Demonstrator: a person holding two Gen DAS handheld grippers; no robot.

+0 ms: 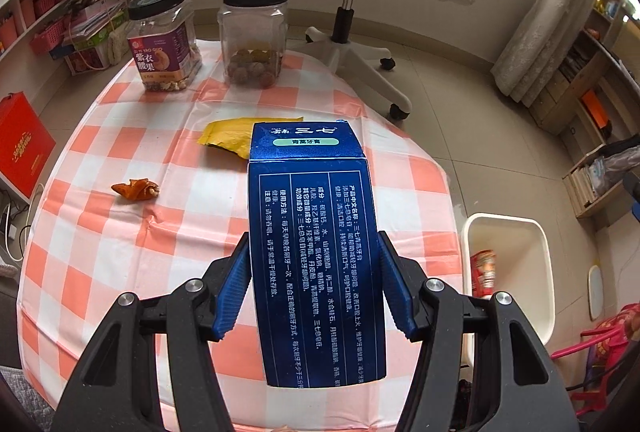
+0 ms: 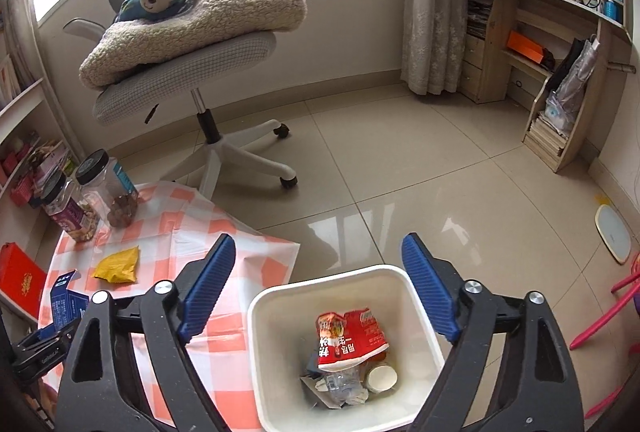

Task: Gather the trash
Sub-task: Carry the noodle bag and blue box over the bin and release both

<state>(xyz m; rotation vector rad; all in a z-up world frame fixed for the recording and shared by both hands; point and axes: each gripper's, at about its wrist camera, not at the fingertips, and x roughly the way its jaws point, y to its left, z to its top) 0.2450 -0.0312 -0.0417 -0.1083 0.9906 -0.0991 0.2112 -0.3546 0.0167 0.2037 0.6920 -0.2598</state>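
Several pieces of trash already lie in the white bin [image 2: 416, 296] on the floor just right of the surface [image 1: 120, 252]: a red snack wrapper [image 2: 352, 336], a crushed clear bottle and a small white cup. The left tongs [image 1: 314, 284] are pinching a blue toothpaste box [image 1: 314, 232] above the checked cloth, not yet over the bin, while the right tongs [image 2: 320, 284] hang spread and empty above the bin. By my judgement the job is roughly midway, with the box, a yellow packet [image 1: 228, 137] and an orange peel [image 1: 136, 188] left.
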